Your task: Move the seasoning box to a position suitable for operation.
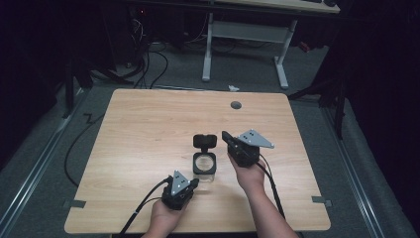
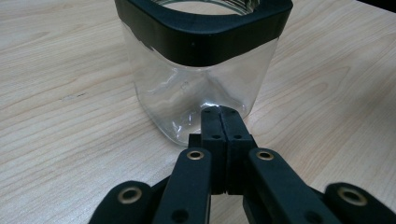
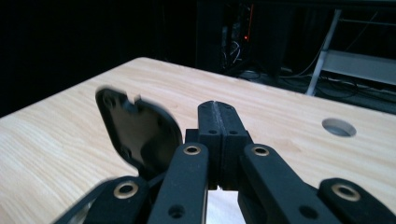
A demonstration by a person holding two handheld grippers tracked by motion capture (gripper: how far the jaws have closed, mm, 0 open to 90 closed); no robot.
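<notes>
Both tools are all black: the left tool (image 1: 194,184) and the right tool (image 1: 225,136) each carry a grey three-cornered plate on top with a few small holes. Black cables trail off the back of each. Up close, the jaws sit on flat black link arms with brass-ringed pivots and little screw holes. Bare forearms, no sleeves showing.

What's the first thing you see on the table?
A clear jar with a black rim sits near the front middle of the wooden table, its black lid flipped up behind it. The left claw is shut against the jar's side, and the right claw is shut beside the lid.
</notes>
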